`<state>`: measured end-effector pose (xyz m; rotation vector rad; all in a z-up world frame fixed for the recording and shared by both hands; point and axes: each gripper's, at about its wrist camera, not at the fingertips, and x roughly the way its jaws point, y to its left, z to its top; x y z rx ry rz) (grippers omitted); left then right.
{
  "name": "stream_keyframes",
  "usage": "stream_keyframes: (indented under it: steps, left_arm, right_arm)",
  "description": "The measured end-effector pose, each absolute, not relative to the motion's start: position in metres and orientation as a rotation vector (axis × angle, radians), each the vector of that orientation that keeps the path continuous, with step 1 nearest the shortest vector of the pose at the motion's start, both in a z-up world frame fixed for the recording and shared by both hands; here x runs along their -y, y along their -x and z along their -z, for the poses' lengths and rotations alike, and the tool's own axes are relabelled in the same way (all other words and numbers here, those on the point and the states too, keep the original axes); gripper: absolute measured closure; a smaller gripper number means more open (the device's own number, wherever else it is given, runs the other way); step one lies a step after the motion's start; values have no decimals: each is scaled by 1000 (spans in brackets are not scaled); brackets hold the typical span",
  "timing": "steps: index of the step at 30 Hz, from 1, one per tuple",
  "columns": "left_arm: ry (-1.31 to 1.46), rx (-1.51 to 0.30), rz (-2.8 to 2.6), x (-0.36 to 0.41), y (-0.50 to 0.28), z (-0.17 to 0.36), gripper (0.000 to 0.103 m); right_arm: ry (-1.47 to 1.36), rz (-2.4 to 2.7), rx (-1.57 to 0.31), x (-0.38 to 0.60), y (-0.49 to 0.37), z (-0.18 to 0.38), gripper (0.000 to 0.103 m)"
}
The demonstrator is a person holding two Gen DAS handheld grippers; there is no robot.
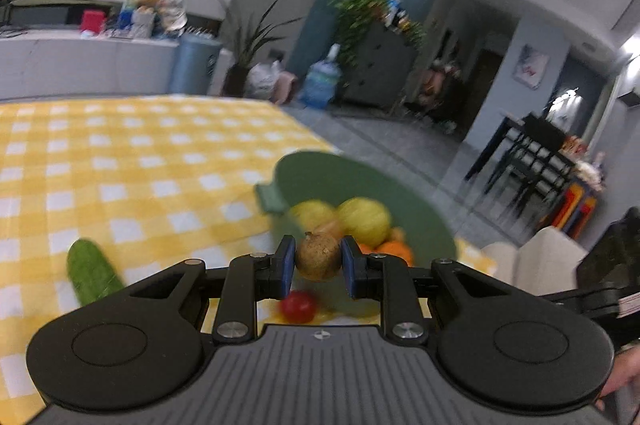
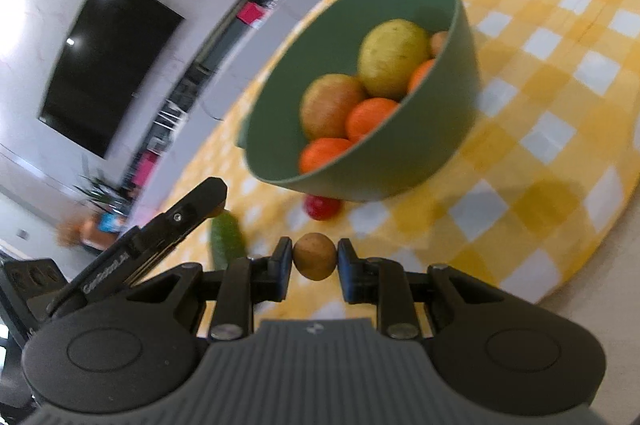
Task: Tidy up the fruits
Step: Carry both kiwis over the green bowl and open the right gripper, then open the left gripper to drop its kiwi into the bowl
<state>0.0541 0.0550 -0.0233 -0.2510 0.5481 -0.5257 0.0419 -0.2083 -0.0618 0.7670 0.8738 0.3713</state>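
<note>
bowl point(image 2: 420, 153) green | tablecloth point(image 2: 560, 105) yellow-white check | cucumber point(image 1: 94, 271) green | tomato point(image 2: 322, 207) red

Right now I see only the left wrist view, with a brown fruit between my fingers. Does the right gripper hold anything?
Observer: Yes. The right gripper is shut on its own small brown fruit.
Operator: Is the red fruit inside the bowl?
Observer: No. The red fruit lies on the checked cloth, outside the green bowl, at its base.
Operator: Is the bowl full?
Observer: No. The fruits sit on one side; the opposite inner wall is bare.
</note>
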Motion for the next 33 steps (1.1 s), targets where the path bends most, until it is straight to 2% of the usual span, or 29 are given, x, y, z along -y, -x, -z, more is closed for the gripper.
stream_keyframes:
  steps: [11, 20, 21, 27, 30, 32, 33]
  left_arm:
    - [328, -536, 606, -55, -60, 20, 76]
    - [445, -546, 618, -74, -73, 29, 76]
    - [454, -549, 619, -76, -75, 30, 76]
    - [498, -563, 619, -81, -81, 37, 76]
    - [506, -564, 615, -83, -82, 38, 76]
    - [507, -563, 618, -83, -80, 37, 76]
    - [505, -560, 618, -83, -79, 37, 76]
  right_arm:
    - [-1001, -475, -640, 215, -42, 43, 82]
    - [-992, -312, -670, 199, -75, 35, 85]
    - [-930, -290, -668, 191, -81, 30, 81]
    - [-787, -196, -677, 176, -87, 18, 77]
    - [-810, -243, -698, 172, -89, 25, 77]
    - [-799, -239, -695, 170, -90, 23, 69]
    - [-797, -224, -686, 170, -88, 21, 60]
